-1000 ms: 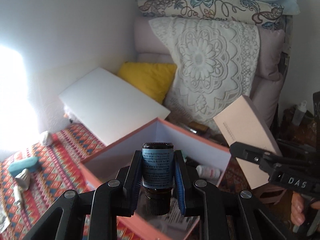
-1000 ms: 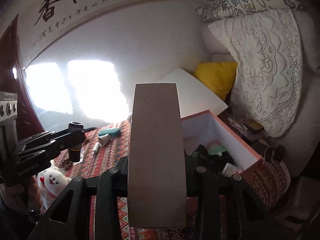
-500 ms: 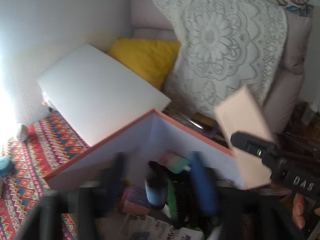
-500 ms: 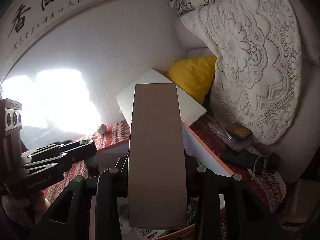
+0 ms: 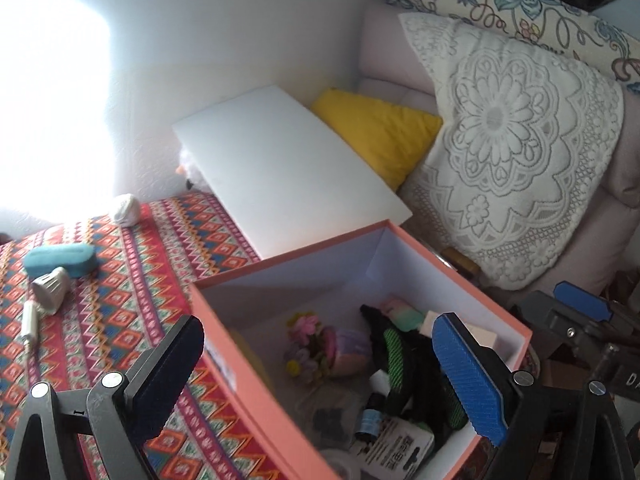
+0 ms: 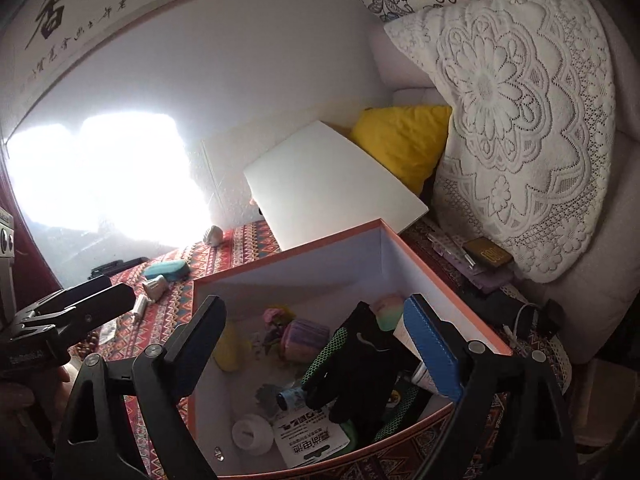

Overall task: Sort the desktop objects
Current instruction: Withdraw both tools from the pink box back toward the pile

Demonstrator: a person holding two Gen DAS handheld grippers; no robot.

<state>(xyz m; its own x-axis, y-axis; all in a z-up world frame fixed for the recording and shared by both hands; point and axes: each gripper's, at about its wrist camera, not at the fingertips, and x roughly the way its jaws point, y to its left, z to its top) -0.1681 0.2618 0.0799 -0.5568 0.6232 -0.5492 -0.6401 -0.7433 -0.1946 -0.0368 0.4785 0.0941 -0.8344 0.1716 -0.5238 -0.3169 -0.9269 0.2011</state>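
Both claws, left claw (image 5: 316, 376) and right claw (image 6: 316, 344), have just spread open, empty, over the box (image 5: 224, 312); the light, rigid teal case (image 5: 60, 261) suits a grip across its short sides.

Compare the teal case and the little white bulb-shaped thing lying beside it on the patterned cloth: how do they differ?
The teal case is long, rounded and soft-looking; the white bulb-shaped thing is shorter, cone-like and glossy. The case lies flat, the bulb-shaped thing on its side with its wide end towards the camera. Both sit on the patterned cloth, outside the orange box.

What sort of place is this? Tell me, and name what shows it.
Probably a living room at home: a sofa with a lace cover, a yellow cushion, and a calligraphy scroll on the wall.
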